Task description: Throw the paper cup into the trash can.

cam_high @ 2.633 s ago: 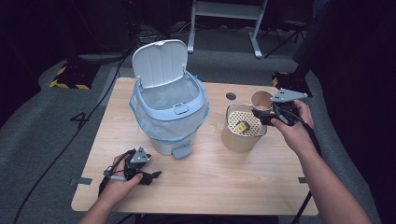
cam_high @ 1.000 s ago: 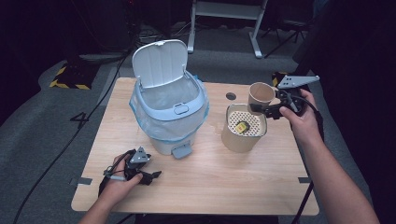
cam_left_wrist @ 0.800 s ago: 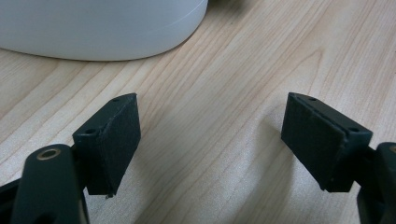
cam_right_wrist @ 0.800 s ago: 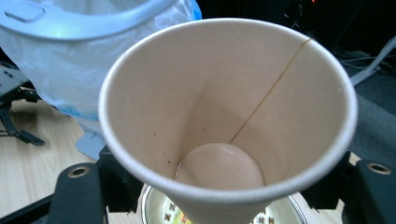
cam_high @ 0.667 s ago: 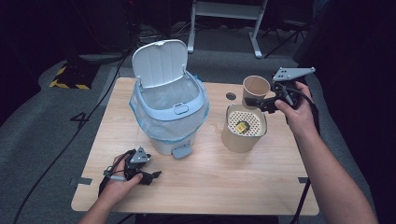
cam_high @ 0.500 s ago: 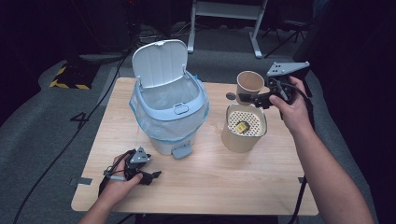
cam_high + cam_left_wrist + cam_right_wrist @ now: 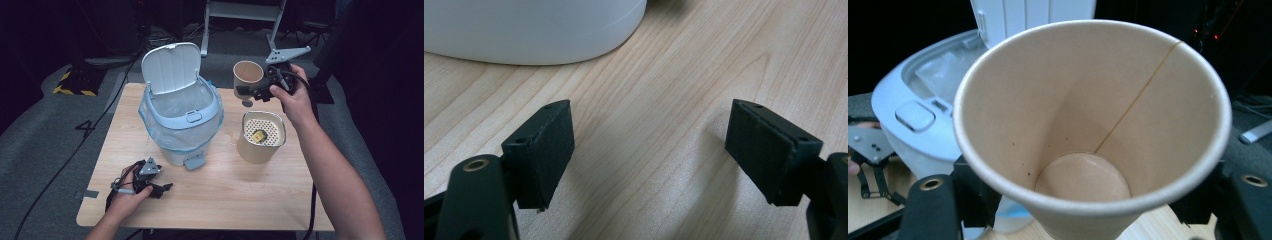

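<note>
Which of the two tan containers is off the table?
The paper cup, clamped in the right gripper above the table's far edge. The wider tan canister with the perforated insert stands on the table.

A lab or recording studio: a lone wooden worktop (image 7: 225,200) on grey carpet (image 7: 45,150), cables (image 7: 60,170) trailing (hazard tape (image 7: 75,85) behind), dark surroundings, metal stand (image 7: 240,15).

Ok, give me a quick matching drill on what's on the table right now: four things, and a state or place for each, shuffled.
Things:
1. paper cup
2. bin lid
3. left hand-held gripper
4. perforated canister

States:
a. flipped up
b. jaws open, low over the wood
c. held off the table in the right hand-held gripper
d. standing on the table, small yellow item inside

Pairs: 1-c, 2-a, 3-b, 4-d
</note>
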`<state>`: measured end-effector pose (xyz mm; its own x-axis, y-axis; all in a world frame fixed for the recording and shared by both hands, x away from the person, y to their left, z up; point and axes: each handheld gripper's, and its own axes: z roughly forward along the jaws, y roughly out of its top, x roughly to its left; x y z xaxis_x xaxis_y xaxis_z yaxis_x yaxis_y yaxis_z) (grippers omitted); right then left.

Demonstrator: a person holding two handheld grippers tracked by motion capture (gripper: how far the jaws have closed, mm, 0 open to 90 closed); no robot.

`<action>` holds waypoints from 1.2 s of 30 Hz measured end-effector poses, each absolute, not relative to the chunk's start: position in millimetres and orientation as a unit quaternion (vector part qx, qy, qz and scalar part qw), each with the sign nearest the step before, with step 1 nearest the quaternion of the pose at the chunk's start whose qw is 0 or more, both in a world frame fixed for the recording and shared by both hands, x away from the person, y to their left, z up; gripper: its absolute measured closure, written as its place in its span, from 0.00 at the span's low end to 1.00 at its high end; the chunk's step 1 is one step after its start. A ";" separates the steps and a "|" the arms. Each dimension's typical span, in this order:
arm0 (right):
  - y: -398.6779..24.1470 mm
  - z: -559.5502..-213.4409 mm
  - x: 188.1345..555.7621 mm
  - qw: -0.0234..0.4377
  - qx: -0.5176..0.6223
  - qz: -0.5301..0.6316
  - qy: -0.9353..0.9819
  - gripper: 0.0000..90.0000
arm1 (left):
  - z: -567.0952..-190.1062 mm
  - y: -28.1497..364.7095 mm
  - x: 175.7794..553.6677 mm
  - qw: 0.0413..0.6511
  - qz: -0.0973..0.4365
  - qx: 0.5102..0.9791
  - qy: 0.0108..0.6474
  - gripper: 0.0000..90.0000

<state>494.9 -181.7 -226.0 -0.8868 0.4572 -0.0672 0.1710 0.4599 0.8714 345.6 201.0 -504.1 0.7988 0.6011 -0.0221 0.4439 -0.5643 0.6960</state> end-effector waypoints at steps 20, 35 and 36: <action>-114.0 -225.6 508.5 0.122 0.173 0.518 0.829 0.32 | -504.2 200.2 348.3 0.359 0.108 0.879 0.293 0.21; -58.2 -244.0 512.0 0.104 0.168 0.481 0.854 0.32 | -504.2 200.2 348.3 0.359 0.107 0.879 0.293 0.21; -55.6 -245.3 511.9 0.104 0.168 0.474 0.858 0.32 | -504.2 200.2 348.3 0.359 0.108 0.879 0.293 0.21</action>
